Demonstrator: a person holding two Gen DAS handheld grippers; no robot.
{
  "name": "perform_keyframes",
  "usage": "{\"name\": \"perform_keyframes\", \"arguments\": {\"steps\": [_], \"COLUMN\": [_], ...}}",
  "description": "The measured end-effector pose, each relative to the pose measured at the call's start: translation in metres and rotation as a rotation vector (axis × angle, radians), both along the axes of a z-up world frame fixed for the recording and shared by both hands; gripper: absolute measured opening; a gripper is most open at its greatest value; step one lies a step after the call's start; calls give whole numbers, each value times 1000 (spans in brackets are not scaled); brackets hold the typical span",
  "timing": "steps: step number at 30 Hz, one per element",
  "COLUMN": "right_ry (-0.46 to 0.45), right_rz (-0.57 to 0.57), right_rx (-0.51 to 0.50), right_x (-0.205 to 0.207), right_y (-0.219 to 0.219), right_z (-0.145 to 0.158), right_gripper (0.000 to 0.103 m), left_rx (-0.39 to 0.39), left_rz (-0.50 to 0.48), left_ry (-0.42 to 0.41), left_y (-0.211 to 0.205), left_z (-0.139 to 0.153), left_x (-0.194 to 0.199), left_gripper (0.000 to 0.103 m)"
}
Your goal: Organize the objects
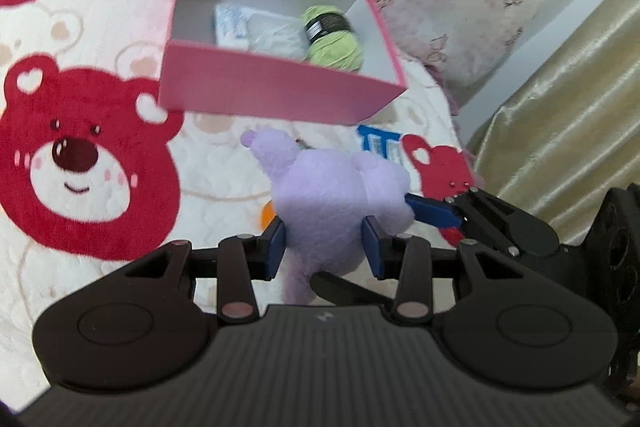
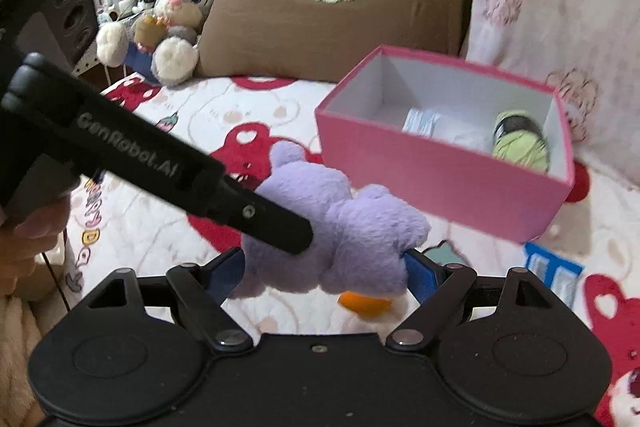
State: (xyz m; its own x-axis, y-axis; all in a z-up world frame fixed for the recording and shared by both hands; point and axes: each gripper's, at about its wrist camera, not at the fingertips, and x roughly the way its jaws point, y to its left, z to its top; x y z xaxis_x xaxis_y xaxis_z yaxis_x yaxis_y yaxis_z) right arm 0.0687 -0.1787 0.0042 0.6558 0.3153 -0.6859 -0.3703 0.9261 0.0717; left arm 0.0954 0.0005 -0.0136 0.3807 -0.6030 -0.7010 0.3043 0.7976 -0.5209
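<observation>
A purple plush toy (image 1: pixel 328 195) with an orange part is held above the bed, in front of an open pink box (image 1: pixel 276 91). My left gripper (image 1: pixel 325 247) is shut on the plush's lower body. My right gripper (image 2: pixel 324 271) is shut on the same plush (image 2: pixel 360 231) from the other side; its blue fingers (image 1: pixel 432 211) show at the plush's right in the left wrist view. The left gripper's arm (image 2: pixel 160 167) crosses the right wrist view. The box (image 2: pixel 440 179) holds a green yarn ball (image 1: pixel 332 39) and a white packet (image 1: pixel 256 27).
A white bedspread with red bears (image 1: pixel 80 163) lies beneath. A blue and white packet (image 1: pixel 380 143) lies on it right of the plush. A brown pillow (image 2: pixel 320 19), a pink patterned pillow (image 2: pixel 552 27) and a grey rabbit plush (image 2: pixel 176 15) stand behind. A gold curtain (image 1: pixel 568 115) hangs right.
</observation>
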Motion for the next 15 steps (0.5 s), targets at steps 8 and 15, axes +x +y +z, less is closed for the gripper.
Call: {"name": "perform_keyframes", "arguments": {"steps": [8,15], "right_ry": [-81,-147], "right_rz": [8,5], "right_rx": [-53,-82], "right_x": [5,19], "right_y": [-2,-8], "right_z": [44,66], "right_gripper": [82,79], "left_rx": [21,17], "left_rz": [-3,3], "left_ry": [-104,-145], "left_y": [-5,-10], "left_z": [54,80], "left_x": [2,23], "left_gripper": [39,39]}}
